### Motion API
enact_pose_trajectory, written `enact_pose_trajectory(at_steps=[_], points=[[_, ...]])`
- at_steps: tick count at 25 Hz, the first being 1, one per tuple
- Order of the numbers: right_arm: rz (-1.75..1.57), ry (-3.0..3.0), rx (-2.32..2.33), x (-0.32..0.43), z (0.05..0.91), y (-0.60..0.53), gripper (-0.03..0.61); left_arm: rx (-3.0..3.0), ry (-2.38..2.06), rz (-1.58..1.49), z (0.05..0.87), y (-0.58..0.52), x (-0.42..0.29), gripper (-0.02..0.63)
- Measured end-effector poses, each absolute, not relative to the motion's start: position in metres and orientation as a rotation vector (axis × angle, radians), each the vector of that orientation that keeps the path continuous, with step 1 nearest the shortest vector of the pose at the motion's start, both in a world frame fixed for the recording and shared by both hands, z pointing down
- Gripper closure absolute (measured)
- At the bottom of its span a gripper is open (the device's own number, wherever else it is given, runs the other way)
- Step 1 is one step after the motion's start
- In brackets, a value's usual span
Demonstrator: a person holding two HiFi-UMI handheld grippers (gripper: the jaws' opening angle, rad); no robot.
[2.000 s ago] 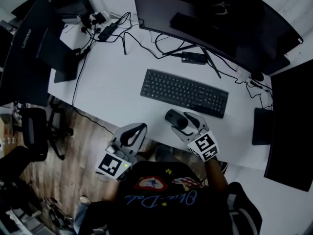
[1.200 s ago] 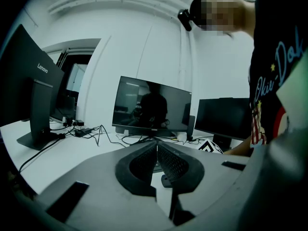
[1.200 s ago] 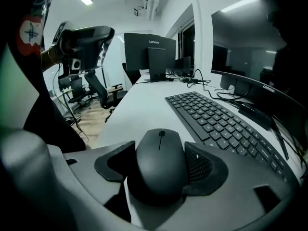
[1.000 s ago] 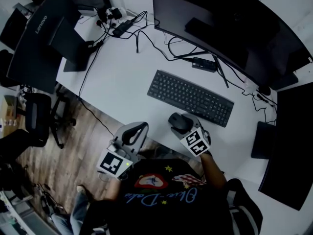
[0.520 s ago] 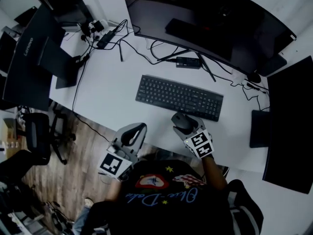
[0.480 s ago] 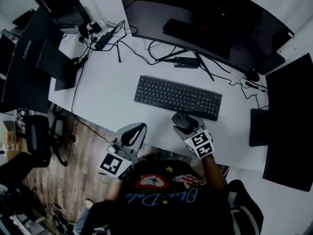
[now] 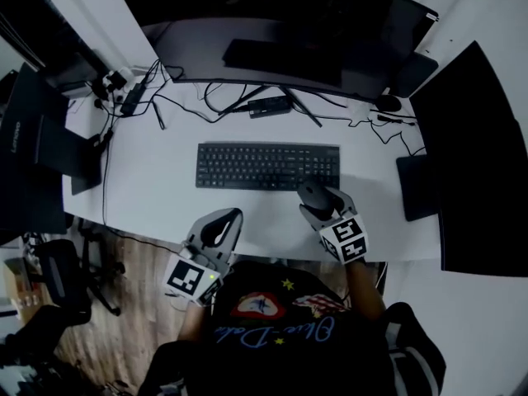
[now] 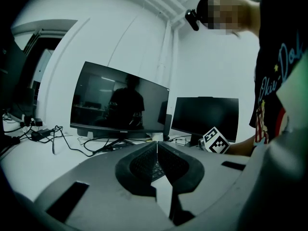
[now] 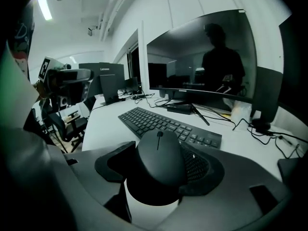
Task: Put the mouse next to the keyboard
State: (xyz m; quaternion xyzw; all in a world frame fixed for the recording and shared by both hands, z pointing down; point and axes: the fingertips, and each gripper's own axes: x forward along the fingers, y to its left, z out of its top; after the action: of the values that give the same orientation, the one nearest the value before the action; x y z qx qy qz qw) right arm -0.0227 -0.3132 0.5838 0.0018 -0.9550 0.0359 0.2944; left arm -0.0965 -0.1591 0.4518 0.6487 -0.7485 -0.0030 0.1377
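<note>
A black keyboard (image 7: pixel 268 166) lies across the middle of the white desk (image 7: pixel 165 205). My right gripper (image 7: pixel 320 202) is shut on the black mouse (image 7: pixel 313 193), just in front of the keyboard's near right corner. In the right gripper view the mouse (image 9: pixel 159 153) sits between both jaws of the right gripper (image 9: pixel 159 163), with the keyboard (image 9: pixel 168 124) right behind it. Whether the mouse touches the desk cannot be told. My left gripper (image 7: pixel 218 228) hangs over the desk's front edge, shut and empty. Its left gripper view shows the left gripper (image 8: pixel 157 146) with jaws pressed together.
A wide curved monitor (image 7: pixel 280 31) stands behind the keyboard, with cables (image 7: pixel 231 97) and a small black box (image 7: pixel 270 106) under it. A second screen (image 7: pixel 470 155) stands at the right, a laptop (image 7: pixel 37 147) at the left. An office chair (image 7: pixel 58 279) is on the wooden floor.
The right gripper has carried the mouse forward and rightward until it is close against the keyboard's near right corner. The head camera has shifted. The left gripper has stayed put, shut.
</note>
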Motion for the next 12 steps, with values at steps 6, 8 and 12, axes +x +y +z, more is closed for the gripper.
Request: enact_pose_trajectory(at_steps=[6, 8, 12], points=[[0.131, -2.564, 0.198, -0.004, 0.566, -0.359, 0.299, 1.953, -2.109, 0.002, 0.449, -0.182, -0.097, 0.611], [0.142, -2.57, 0.251, 0.0, 0.563, -0.372, 0.299, 1.98, -2.091, 0.01, 0.448, -0.19, -0.098, 0.61], [0.17, -2.579, 0.351, 0.008, 0.558, -0.4, 0.299, 2.006, -2.073, 0.002, 0.447, -0.209, -0.104, 0.611]])
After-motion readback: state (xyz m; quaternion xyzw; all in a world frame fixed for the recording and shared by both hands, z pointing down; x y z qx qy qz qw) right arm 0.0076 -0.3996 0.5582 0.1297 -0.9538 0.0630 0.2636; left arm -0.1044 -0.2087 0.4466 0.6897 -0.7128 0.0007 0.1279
